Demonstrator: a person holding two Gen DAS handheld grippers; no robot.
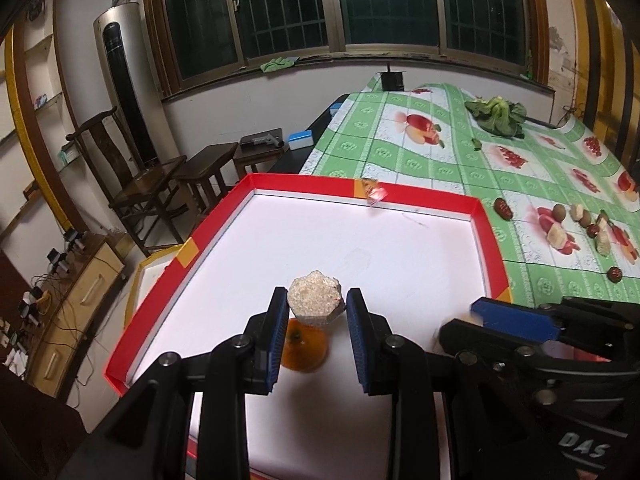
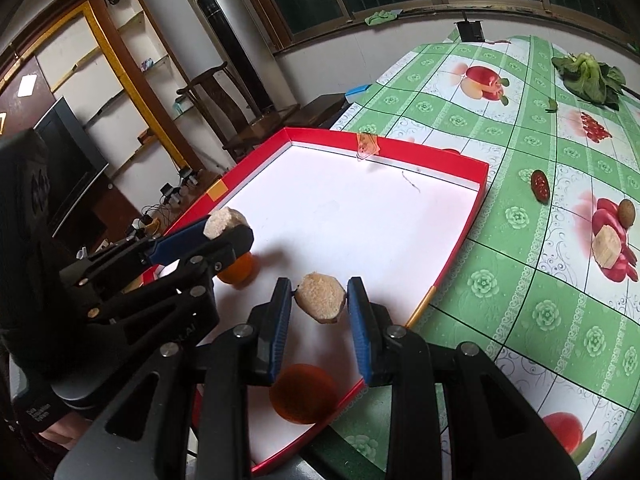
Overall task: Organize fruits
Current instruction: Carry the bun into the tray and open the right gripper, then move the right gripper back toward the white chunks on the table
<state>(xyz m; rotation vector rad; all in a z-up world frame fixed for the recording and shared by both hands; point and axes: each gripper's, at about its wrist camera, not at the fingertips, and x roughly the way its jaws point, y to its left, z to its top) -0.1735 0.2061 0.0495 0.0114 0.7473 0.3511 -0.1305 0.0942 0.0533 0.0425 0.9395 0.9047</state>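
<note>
Fruit pieces sit partly inside a shallow red-rimmed tray with a white floor, and partly loose on the green fruit-print tablecloth to its right. In the left wrist view, the left gripper pinches a pale, rough-cut fruit chunk between its blue pads, above an orange resting on the tray floor. In the right wrist view, the right gripper likewise clamps a second pale chunk between its fingers, held over the tray near its right rim; a second orange lies below it against the tray's near edge. The left gripper appears there too, at the left, its chunk showing above its tips. On the cloth outside the tray lie a dark red date, several small brown round fruits and more pale cut pieces. A leafy green vegetable rests at the far end of the table.
</note>
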